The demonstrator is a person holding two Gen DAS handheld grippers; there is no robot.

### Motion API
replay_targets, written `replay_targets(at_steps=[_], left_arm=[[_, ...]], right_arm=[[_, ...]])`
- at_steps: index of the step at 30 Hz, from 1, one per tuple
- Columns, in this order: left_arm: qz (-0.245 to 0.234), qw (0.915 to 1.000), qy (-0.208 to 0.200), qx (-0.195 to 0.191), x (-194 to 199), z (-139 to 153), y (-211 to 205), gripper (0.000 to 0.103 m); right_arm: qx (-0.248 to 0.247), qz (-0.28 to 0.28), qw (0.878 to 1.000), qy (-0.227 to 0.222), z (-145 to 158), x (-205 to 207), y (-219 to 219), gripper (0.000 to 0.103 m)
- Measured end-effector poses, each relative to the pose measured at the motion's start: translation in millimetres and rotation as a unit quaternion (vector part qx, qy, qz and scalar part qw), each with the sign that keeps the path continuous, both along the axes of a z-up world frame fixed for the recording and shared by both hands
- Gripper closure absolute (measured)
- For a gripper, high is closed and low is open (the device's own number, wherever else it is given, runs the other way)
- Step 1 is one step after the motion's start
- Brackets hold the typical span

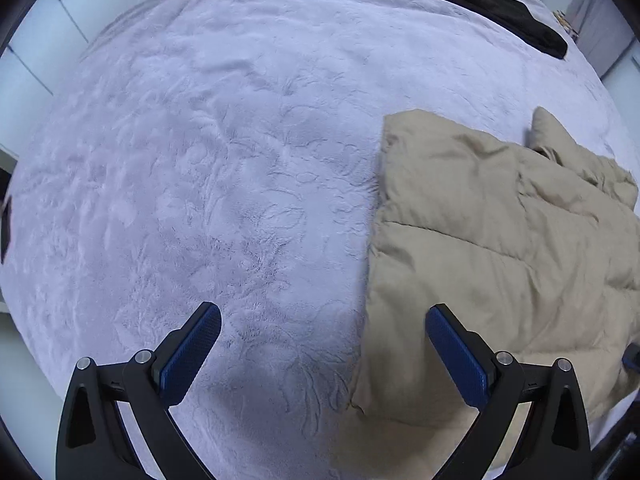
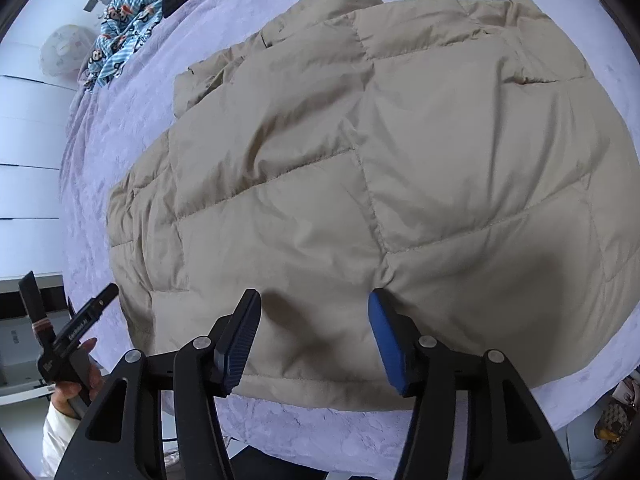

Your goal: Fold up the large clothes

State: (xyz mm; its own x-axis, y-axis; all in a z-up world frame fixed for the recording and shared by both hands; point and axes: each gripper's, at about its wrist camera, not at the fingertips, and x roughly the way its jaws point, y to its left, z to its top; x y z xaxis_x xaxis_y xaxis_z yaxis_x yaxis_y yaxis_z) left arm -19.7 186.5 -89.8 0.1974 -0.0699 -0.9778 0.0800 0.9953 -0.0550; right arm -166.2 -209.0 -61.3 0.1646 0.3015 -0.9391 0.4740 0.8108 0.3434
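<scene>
One beige quilted jacket lies on one lilac fleece bedspread. At the far edge of the bed there is one blue cartoon-print cloth and one black garment. Two grippers are counted: the left gripper and the right gripper, each with two fingers. One hand shows at near left.

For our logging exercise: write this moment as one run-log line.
item: beige quilted puffer jacket lying on lilac fleece bedspread | left gripper: open, over bedspread | right gripper: open, over jacket hem
</scene>
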Motion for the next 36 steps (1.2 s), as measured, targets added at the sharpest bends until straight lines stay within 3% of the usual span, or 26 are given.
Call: replay_targets(at_steps=[2, 4, 9, 13, 21, 23, 24, 25, 28, 30, 33, 36], left_arm=[[0.001, 0.9955, 0.045, -0.084, 7.5, -17.9, 11.9, 0.0], [-0.008, 0.9824, 0.088, -0.165, 12.7, -35.2, 18.9, 0.0], [-0.066, 0.9491, 0.154, -0.267, 21.5, -67.7, 4.2, 0.0], [-0.126, 0.94, 0.153, -0.277, 30.7, -77.3, -32.5, 0.0], [-0.176, 0.926, 0.17, -0.287, 48.5, -89.6, -75.0, 0.001], [-0.185, 0.919, 0.175, -0.302, 47.2, -85.8, -70.8, 0.036], [-0.175, 0.9083, 0.19, -0.329, 48.6, -84.6, -66.9, 0.063], [-0.16, 0.9026, 0.198, -0.347, 50.4, -84.4, -62.1, 0.071], [-0.155, 0.9022, 0.182, -0.359, 44.9, -61.3, -57.9, 0.076], [-0.15, 0.8972, 0.176, -0.377, 39.4, -41.5, -58.2, 0.076], [-0.153, 0.8897, 0.163, -0.398, 28.4, -5.7, -65.7, 0.076], [-0.172, 0.8879, 0.152, -0.399, 15.9, 29.7, -87.6, 0.076]], right_arm=[[-0.005, 0.002, 1.0, 0.003, -2.7, 0.8, 2.5, 0.041], [-0.009, 0.001, 1.0, 0.007, -4.9, 1.6, 3.8, 0.04], [-0.014, -0.001, 1.0, 0.013, -9.7, 4.1, 5.0, 0.037], [-0.027, 0.006, 0.999, 0.016, -11.8, 6.0, 10.2, 0.035], [-0.046, 0.016, 0.999, 0.023, -13.3, 8.6, 15.2, 0.033], [-0.042, 0.019, 0.999, 0.023, -10.6, 9.0, 14.7, 0.033], [-0.037, 0.021, 0.999, 0.021, -7.4, 8.6, 13.7, 0.033], [-0.034, 0.02, 0.999, 0.018, -3.7, 11.2, 16.3, 0.033], [-0.046, 0.015, 0.999, -0.011, 10.1, 9.0, 10.6, 0.035], [-0.059, 0.013, 0.997, -0.042, 17.7, 9.9, 6.0, 0.081], [-0.063, 0.008, 0.996, -0.059, 11.3, 17.1, -1.2, 0.088], [-0.043, 0.015, 0.996, -0.073, -9.4, 30.3, -3.8, 0.089]])
